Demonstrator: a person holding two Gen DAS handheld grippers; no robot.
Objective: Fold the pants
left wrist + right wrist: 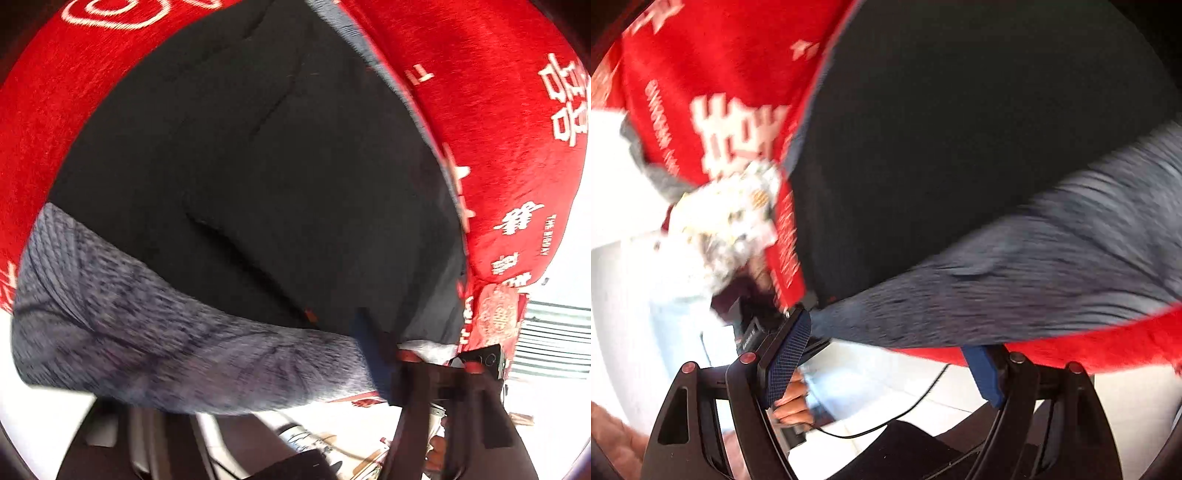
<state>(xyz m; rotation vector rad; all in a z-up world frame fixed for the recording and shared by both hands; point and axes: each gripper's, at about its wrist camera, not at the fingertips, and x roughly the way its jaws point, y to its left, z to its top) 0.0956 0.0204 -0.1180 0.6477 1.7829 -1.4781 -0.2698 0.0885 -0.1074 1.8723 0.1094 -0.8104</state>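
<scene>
The pants (pixel 258 177) are black with a grey ribbed waistband (pixel 147 332) and lie on a red blanket with white characters (pixel 498 110). In the right wrist view the pants (pixel 960 147) fill the upper right, with the waistband (pixel 1015 288) just beyond my right gripper (pixel 886 354). Its blue-padded fingers (pixel 786 354) stand wide apart under the waistband edge and hold nothing. The left wrist view shows none of its own fingers; the other gripper (pixel 436 369) shows there at the pants' lower right corner. Both views are motion-blurred.
The red blanket (pixel 713 92) hangs over the bed edge. White tiled floor (pixel 923 391) lies below, with a black cable (pixel 916 406) across it. A white patterned cloth (pixel 731 221) sits at the blanket's left edge. A striped object (pixel 554 339) is at the right.
</scene>
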